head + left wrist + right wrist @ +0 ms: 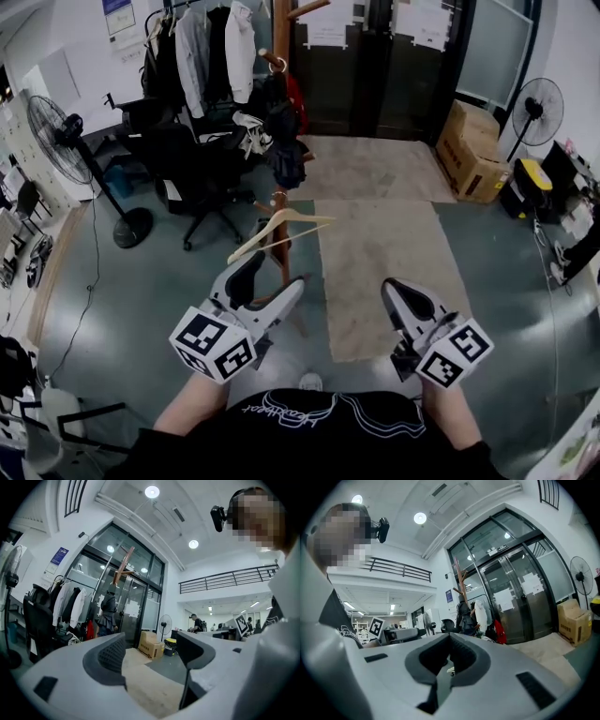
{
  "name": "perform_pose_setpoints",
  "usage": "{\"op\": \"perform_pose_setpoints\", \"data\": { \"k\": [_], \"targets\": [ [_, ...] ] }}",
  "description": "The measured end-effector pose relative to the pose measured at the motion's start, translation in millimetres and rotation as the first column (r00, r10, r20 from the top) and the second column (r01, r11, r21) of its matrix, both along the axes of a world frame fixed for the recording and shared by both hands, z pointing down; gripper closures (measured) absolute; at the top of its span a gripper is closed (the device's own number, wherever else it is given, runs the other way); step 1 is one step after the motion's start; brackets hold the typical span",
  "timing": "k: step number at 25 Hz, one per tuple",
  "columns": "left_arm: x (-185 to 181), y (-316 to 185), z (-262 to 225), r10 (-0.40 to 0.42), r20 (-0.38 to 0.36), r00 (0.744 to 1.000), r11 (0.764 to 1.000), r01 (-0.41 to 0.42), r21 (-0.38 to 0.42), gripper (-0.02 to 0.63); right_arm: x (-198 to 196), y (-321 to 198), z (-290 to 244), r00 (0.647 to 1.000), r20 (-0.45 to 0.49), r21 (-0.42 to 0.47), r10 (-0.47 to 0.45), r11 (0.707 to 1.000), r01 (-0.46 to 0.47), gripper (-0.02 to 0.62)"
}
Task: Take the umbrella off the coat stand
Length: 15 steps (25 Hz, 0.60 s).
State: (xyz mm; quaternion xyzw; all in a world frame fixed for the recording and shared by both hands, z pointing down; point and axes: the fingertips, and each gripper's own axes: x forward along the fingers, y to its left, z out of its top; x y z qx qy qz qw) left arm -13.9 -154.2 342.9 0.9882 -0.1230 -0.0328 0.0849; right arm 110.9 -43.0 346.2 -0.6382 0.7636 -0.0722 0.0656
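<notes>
Head view: stacked cardboard boxes (pixel 473 150) sit right of the coat stand (pixel 282 28).

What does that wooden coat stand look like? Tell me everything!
The coat stand is a brown wooden pole with slanted pegs, standing upright on the grey floor beside a beige mat. Dark bundled things and something red hang on its pegs, and a pale wooden hanger hangs low down.
</notes>
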Motion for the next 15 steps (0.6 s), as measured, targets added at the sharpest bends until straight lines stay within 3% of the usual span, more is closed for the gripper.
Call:
{"op": "perform_pose_setpoints", "data": {
  "k": [8,15],
  "targets": [
    [56,-91,3,-0.046,0.013,0.999,0.999,0.046,-0.023,0.278,59,-76,6,1.0,0.014,-0.03,-0.004,1.0,0.004,0.592],
    [74,-143,2,-0.128,0.032,0.991,0.992,0.128,-0.007,0.278,75,-113,21,0.999,0.026,-0.069,-0.02,0.997,0.022,0.592]
  ]
}}
